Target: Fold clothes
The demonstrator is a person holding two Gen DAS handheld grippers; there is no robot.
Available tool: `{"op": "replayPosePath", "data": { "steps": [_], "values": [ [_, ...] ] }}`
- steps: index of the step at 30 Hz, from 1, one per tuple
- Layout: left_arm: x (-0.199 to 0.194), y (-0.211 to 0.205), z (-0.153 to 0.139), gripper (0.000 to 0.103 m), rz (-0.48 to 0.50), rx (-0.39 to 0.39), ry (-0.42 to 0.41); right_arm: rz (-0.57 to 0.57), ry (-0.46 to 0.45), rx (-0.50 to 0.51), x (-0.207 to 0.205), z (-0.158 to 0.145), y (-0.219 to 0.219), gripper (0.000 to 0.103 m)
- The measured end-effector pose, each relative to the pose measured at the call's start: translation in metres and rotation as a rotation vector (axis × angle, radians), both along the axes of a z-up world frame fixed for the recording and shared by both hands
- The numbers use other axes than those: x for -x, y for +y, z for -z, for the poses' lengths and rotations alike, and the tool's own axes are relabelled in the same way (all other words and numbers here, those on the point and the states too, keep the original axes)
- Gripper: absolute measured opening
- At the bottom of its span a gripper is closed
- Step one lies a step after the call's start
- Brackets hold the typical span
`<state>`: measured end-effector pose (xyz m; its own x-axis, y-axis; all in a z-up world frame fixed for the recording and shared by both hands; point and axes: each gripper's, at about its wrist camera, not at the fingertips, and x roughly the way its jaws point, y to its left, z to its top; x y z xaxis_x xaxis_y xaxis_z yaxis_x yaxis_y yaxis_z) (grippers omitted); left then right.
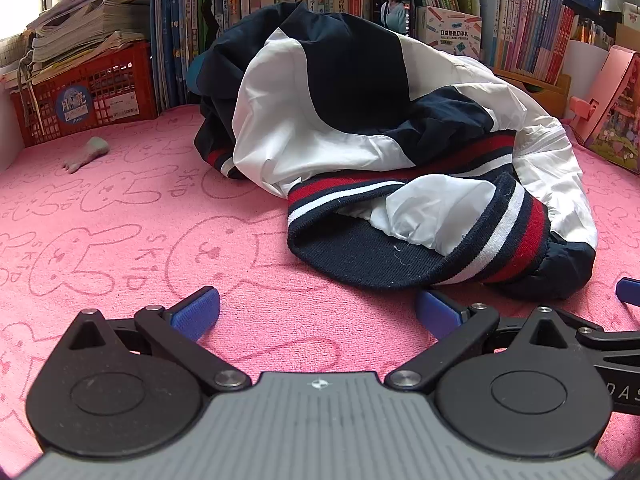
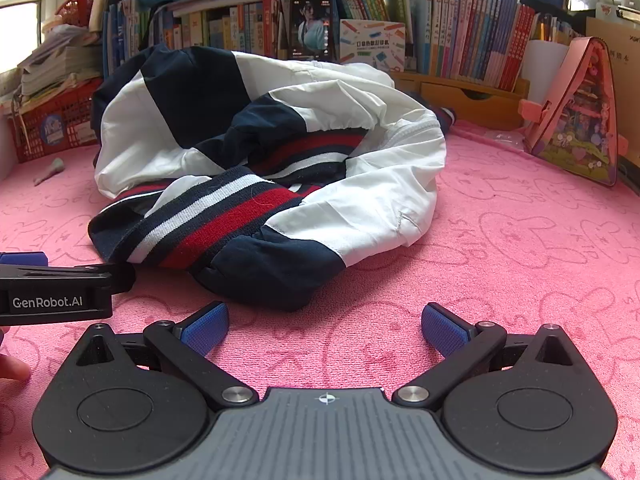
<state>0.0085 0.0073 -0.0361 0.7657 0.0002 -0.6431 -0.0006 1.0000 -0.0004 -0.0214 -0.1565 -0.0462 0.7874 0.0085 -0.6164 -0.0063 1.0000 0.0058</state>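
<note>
A navy and white jacket (image 1: 352, 92) (image 2: 280, 120) with a red, white and navy ribbed hem lies crumpled in a heap on the pink rabbit-print cloth (image 1: 140, 220) (image 2: 520, 240). My left gripper (image 1: 316, 312) is open, low over the cloth, just in front of the hem band (image 1: 400, 256), not touching it. My right gripper (image 2: 325, 330) is open too, a short way before the jacket's near navy corner (image 2: 272, 272). The left gripper's side shows at the left edge of the right wrist view. Nothing sits between either pair of blue pads.
A red crate (image 1: 84, 96) stacked with papers stands at the back left. A row of books (image 2: 460, 28) and a phone (image 2: 310, 24) line the back. A pink toy house (image 2: 576, 120) stands at the right. A small grey item (image 1: 90, 152) lies on the cloth.
</note>
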Motion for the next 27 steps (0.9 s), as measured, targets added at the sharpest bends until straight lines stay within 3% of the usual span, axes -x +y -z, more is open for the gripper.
{"op": "replayPosePath", "data": {
  "steps": [6,11,16,22,27],
  "values": [
    [-0.001,0.001,-0.001,0.103,0.012,-0.002,0.011,-0.009,0.006,-0.014,0.0,-0.003,-0.002,0.103],
    [-0.004,0.012,-0.01,0.103,0.045,-0.018,0.038,0.002,-0.088,-0.138,0.004,-0.024,-0.016,0.103],
    [-0.003,0.03,-0.025,0.103,0.014,-0.06,0.011,-0.057,-0.114,-0.15,-0.017,-0.039,-0.007,0.103],
    [-0.008,0.04,-0.046,0.103,0.022,-0.08,-0.029,-0.107,-0.072,-0.052,-0.055,-0.026,0.033,0.103],
    [-0.03,0.02,-0.059,0.103,0.116,-0.092,-0.07,0.038,-0.054,0.182,-0.051,-0.014,0.038,0.103]
  ]
}}
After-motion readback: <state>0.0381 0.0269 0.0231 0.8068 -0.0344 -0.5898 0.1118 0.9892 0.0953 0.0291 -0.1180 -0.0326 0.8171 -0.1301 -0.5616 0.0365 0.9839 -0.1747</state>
